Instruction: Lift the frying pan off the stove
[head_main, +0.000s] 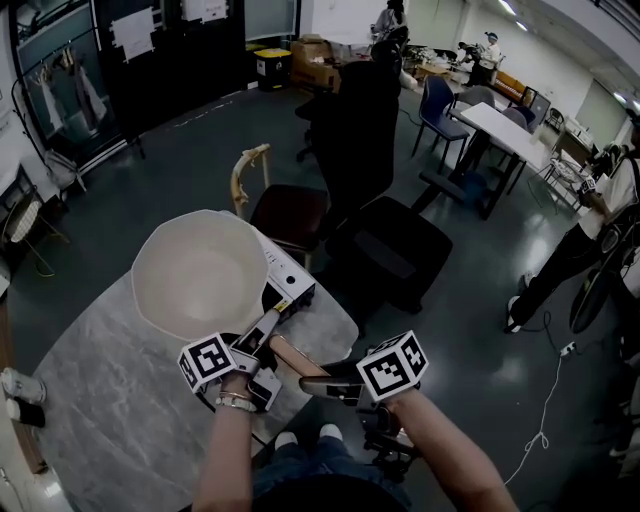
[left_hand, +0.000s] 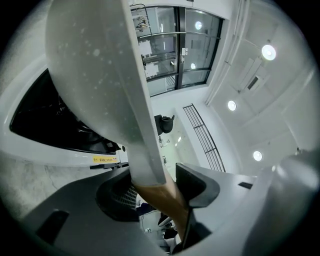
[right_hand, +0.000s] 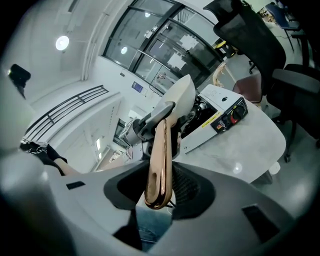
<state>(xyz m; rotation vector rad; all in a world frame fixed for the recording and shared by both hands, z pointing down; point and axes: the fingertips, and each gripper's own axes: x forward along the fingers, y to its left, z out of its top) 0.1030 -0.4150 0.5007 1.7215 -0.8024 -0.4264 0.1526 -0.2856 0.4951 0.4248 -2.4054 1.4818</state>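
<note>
A cream frying pan (head_main: 200, 272) is tilted up above the white portable stove (head_main: 285, 285), its bowl facing me. Its copper-brown handle (head_main: 295, 357) runs back toward my body. My left gripper (head_main: 265, 335) is shut on the handle where the grey neck meets the brown part (left_hand: 160, 195); the pan's underside (left_hand: 85, 65) fills that view above the stove (left_hand: 50, 150). My right gripper (head_main: 315, 383) is shut on the handle's rounded end (right_hand: 160, 160), which sits between its jaws. Past the handle, the right gripper view shows the pan (right_hand: 180, 100) and the stove (right_hand: 220, 117).
The stove stands at the far edge of a grey marble table (head_main: 120, 400). Beyond it are a brown-seated chair (head_main: 288, 212) and a black office chair (head_main: 385, 250). A person (head_main: 590, 230) stands at the right, near a white table (head_main: 505, 125).
</note>
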